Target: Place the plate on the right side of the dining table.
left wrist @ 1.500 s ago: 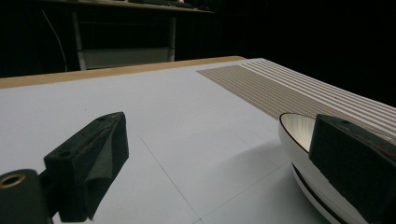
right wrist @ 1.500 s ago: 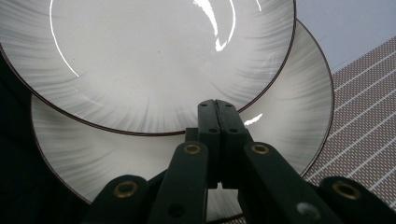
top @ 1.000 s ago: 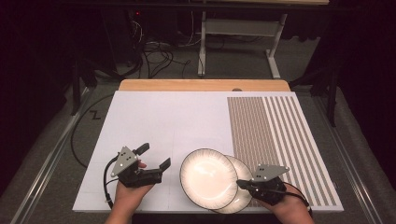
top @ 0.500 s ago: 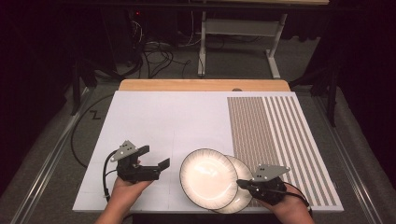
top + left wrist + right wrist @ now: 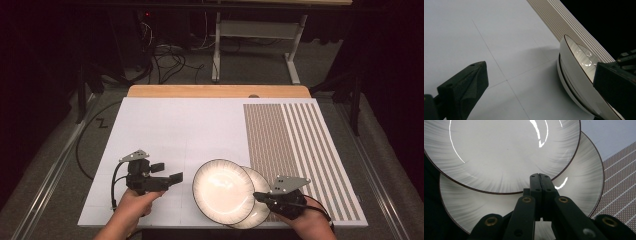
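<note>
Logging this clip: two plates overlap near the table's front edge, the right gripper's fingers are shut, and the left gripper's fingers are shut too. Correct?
Not quite. The left gripper has its fingers open, spread apart in the left gripper view. The right gripper is shut beside the overlapping plates.

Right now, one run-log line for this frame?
left gripper: open, beside plates | right gripper: shut over lower plate | upper plate: overlapping it
</note>
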Motion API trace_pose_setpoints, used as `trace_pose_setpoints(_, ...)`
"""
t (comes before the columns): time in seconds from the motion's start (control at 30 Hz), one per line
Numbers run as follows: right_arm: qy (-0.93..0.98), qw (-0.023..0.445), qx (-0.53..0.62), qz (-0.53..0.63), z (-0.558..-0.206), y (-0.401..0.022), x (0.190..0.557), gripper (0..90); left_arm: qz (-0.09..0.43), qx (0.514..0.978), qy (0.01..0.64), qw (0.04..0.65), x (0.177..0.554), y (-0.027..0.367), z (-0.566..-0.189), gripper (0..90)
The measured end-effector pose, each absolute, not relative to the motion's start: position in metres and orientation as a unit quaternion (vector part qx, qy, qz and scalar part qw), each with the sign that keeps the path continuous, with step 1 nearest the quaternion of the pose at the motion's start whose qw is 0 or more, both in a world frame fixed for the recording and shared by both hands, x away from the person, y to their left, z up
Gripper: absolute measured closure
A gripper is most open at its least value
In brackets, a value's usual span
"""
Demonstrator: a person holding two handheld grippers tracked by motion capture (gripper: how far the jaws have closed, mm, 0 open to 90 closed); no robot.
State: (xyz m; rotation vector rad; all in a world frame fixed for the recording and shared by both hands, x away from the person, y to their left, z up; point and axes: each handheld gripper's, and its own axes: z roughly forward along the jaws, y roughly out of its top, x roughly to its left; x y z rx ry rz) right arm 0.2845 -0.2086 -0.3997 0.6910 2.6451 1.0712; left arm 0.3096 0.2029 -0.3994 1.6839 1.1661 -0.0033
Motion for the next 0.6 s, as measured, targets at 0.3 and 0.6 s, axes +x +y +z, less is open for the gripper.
trace_pose_setpoints(0.3, 0.896, 0.103, 0.235, 0.363, -0.3997, -0.2084, 0.2846, 90.0, -0.074, 0.682, 0.517, 0.512, 0.3141, 0.2042, -0.4047, 0.5)
trace_pose_setpoints(0.6, 0.895, 0.103, 0.236, 0.364, -0.3997, -0.2085, 0.2847, 90.0, -0.127, 0.668, 0.534, 0.502, 0.3192, 0.2045, -0.4057, 0.6)
